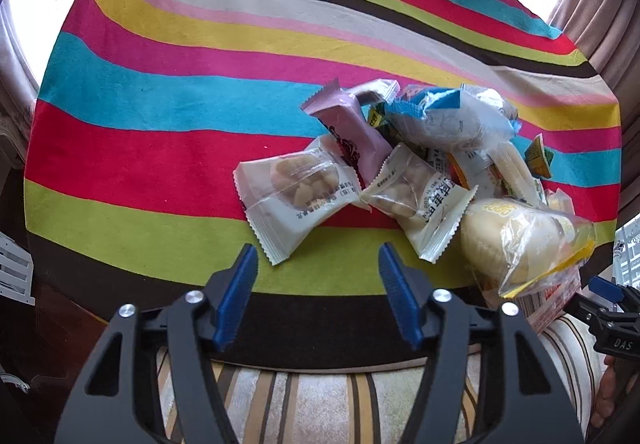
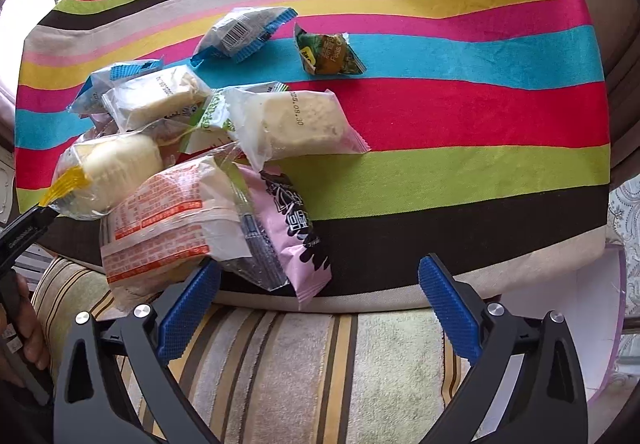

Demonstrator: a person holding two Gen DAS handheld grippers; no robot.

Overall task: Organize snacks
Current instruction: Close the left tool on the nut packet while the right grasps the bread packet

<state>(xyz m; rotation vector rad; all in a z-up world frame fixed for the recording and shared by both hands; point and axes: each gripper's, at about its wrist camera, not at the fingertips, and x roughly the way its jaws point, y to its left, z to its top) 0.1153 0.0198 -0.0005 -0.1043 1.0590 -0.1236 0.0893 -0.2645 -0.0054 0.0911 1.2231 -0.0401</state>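
Observation:
A heap of wrapped snacks lies on a striped cloth (image 1: 160,91). In the left wrist view, two clear white packets (image 1: 294,195) (image 1: 416,199), a pink packet (image 1: 352,131), a blue-edged packet (image 1: 444,115) and a bun in a yellow-trimmed bag (image 1: 516,240) sit ahead and right. My left gripper (image 1: 318,264) is open and empty, just short of the nearest white packet. In the right wrist view, my right gripper (image 2: 320,276) is open and empty; an orange-printed packet (image 2: 160,228) and a pink packet (image 2: 292,232) lie by its left finger (image 2: 188,308).
The cloth (image 2: 460,115) is bare to the right. A blue-edged packet (image 2: 244,31) and a small green packet (image 2: 328,51) lie apart from the heap. A striped cushion (image 2: 300,364) lies below the table's near edge. Curtains (image 1: 592,3) hang at the far right.

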